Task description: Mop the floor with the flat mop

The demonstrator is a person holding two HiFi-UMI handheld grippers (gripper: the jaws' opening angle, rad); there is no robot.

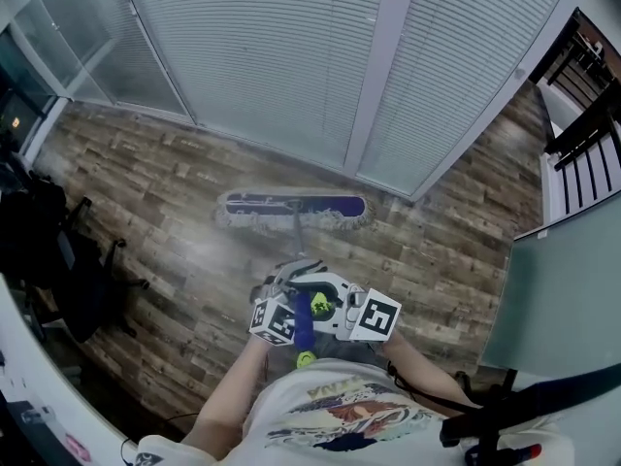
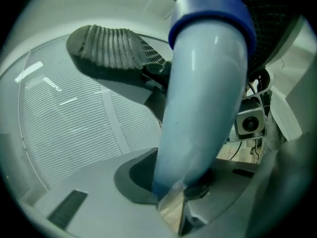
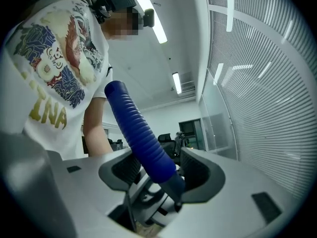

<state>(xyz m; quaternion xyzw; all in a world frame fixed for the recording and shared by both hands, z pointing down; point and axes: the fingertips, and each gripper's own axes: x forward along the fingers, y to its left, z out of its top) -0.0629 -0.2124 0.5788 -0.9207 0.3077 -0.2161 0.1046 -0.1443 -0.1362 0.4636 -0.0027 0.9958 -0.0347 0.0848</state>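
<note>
Flat mop (image 1: pixel 291 207) meets floor (image 1: pixel 165 178) in head view only.

White T-shirt (image 1: pixel 335 411) with a colourful print; grey left gripper (image 2: pixel 178 180) and right gripper (image 3: pixel 161 170) bear black-and-white marker cubes (image 1: pixel 274 320).

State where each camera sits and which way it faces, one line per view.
Head view: on the head, facing steeply down at floor and flat mop; forearms, shirt, left gripper, right gripper show.
Left gripper view: on that gripper, facing the blinds past the clamped mop handle; no body clearly shows.
Right gripper view: on that gripper, facing up at shirt and arm past the blue grip.
All share the blinds.
</note>
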